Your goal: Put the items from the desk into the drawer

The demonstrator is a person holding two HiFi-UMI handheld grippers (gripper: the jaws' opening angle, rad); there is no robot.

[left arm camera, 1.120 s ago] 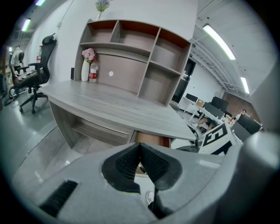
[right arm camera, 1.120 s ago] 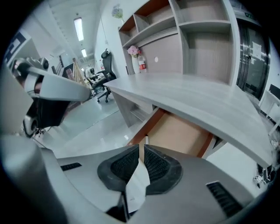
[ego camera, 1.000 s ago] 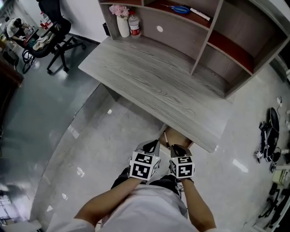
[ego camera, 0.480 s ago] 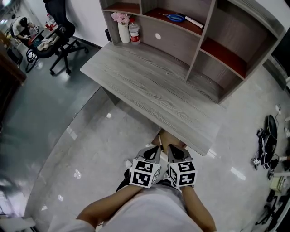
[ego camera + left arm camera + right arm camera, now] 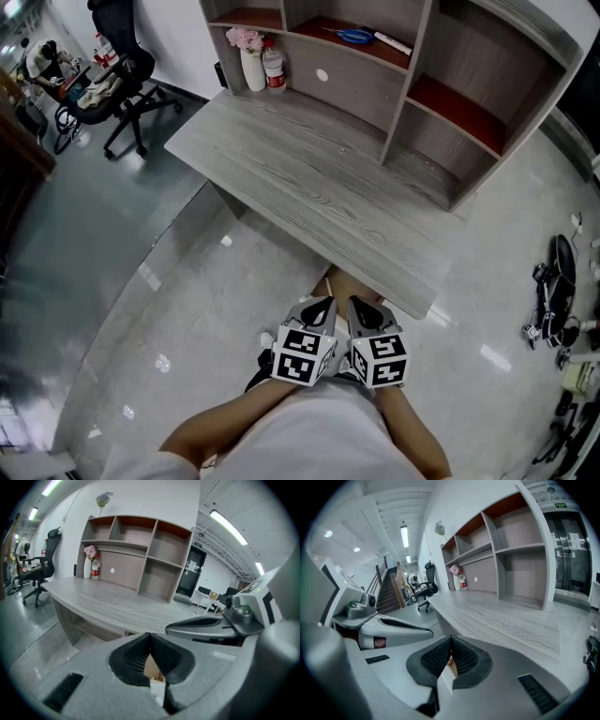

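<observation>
A grey wooden desk with a shelf unit stands ahead of me. A white vase of pink flowers and a bottle stand at its far left corner. Blue scissors and a pen lie on a red shelf. My left gripper and right gripper hang side by side just below the desk's near edge. Both are shut with nothing between the pads, as the left gripper view and the right gripper view show. No drawer front shows plainly.
A black office chair stands on the glossy floor at the far left. Cables and black gear lie on the floor at the right. The shelf unit's uprights rise from the desk's back.
The head view has shifted slightly, so the desk sits a little higher and more to the left. Both grippers stay together and shut, now a touch lower in the picture.
</observation>
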